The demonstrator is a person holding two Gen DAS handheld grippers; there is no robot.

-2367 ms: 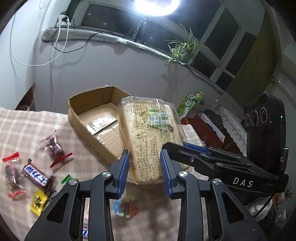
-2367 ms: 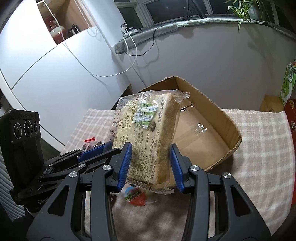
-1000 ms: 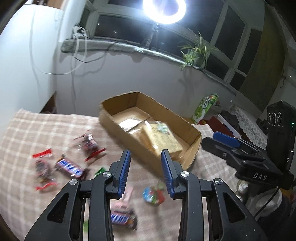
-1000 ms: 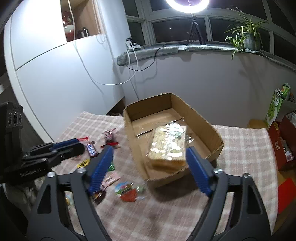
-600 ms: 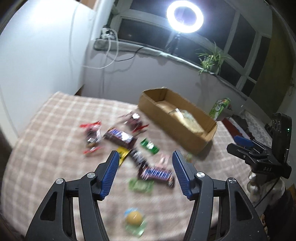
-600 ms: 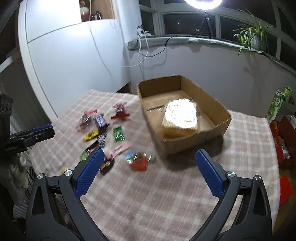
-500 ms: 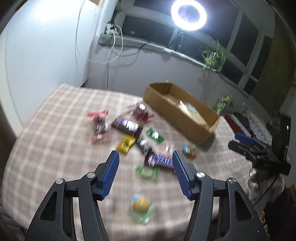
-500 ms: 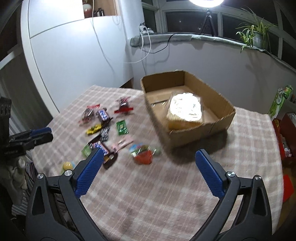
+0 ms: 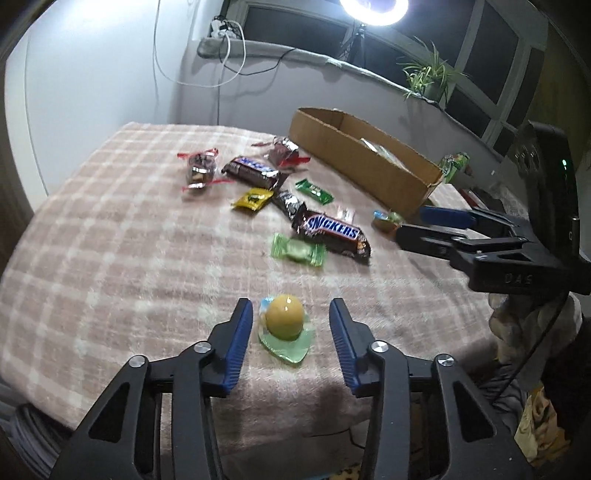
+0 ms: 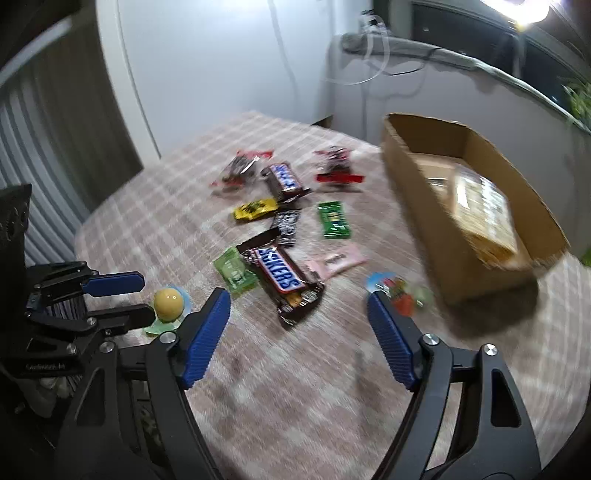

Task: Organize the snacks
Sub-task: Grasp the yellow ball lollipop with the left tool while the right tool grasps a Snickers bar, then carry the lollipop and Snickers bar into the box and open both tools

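Both grippers' jaws closing, unclenched: left gripper [image 9: 291, 328] astride yellow sweet [image 9: 284, 321], right gripper [image 10: 299, 332] blurred

Dim room, ring light [image 9: 373, 9] glare (top), fisheye-warped edges, right wrist view motion-blurred

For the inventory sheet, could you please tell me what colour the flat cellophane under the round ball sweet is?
Pale green, clearest in the left wrist view.

I dropped the bread pack [image 10: 484, 218] in the box [image 10: 439, 236], then brought my left gripper [image 9: 291, 325], closing, around the yellow jelly cup [image 9: 285, 321].
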